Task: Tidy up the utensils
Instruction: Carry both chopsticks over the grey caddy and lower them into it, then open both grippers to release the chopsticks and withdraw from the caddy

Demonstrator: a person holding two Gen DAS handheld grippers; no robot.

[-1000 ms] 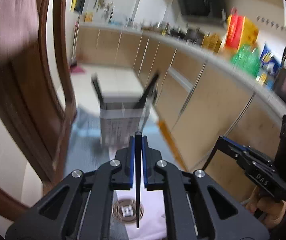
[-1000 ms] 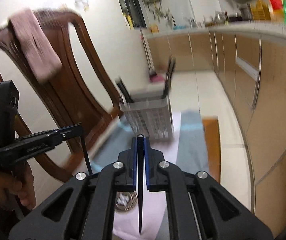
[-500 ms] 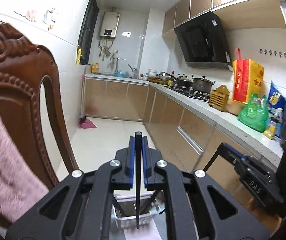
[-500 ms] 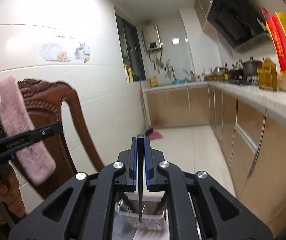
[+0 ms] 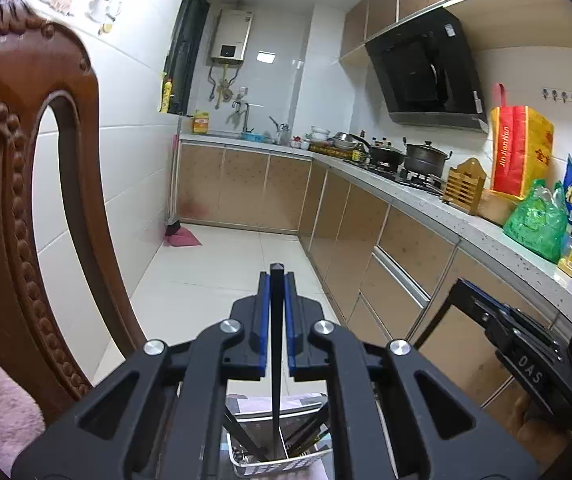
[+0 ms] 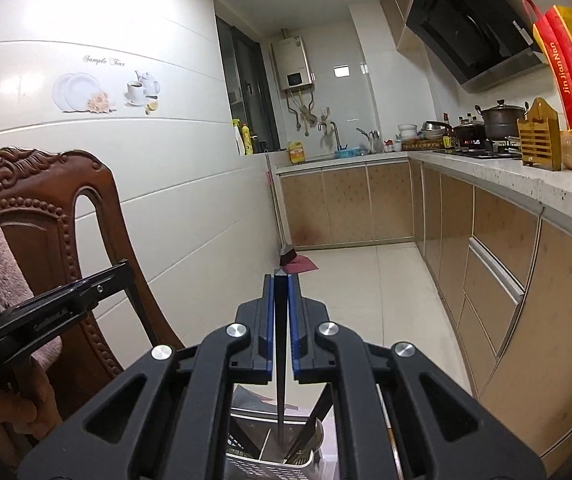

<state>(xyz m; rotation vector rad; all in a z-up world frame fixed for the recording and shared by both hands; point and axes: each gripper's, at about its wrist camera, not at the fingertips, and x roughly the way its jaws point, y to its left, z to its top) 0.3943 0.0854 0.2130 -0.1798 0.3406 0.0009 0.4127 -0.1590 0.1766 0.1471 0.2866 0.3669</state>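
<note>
Left wrist view. The left claw point(image 5: 277, 280) is pinched shut with only a thin dark sliver visible between the blue pads; whether that sliver is a held utensil or just the seam cannot be told. The claw points out level across the kitchen floor. The white utensil basket point(image 5: 282, 465) sits at the bottom edge of the frame, below and slightly ahead of the fingertips, seen through the gap in the linkage. Dark utensil handles point(image 5: 246, 438) lean at crossing angles inside it (long axes roughly upright, tilted left and right). The right claw point(image 5: 463, 286) appears at the right side, a little apart. A carved wooden chair point(image 5: 26, 200) fills the left.

Right wrist view. The right claw point(image 6: 281, 278) is likewise closed on the same kind of thin dark line; contents cannot be told. The basket point(image 6: 270, 467) again lies straight below the fingertips, its leaning handles point(image 6: 309, 424) rising toward the claw. The left claw point(image 6: 124, 268) shows at the left edge, beside the chair point(image 6: 66, 216).

Judgement: both claws sit about equally near, above the basket, so the coming move is probably a downward tilt, along the handles' upright axis.
</note>
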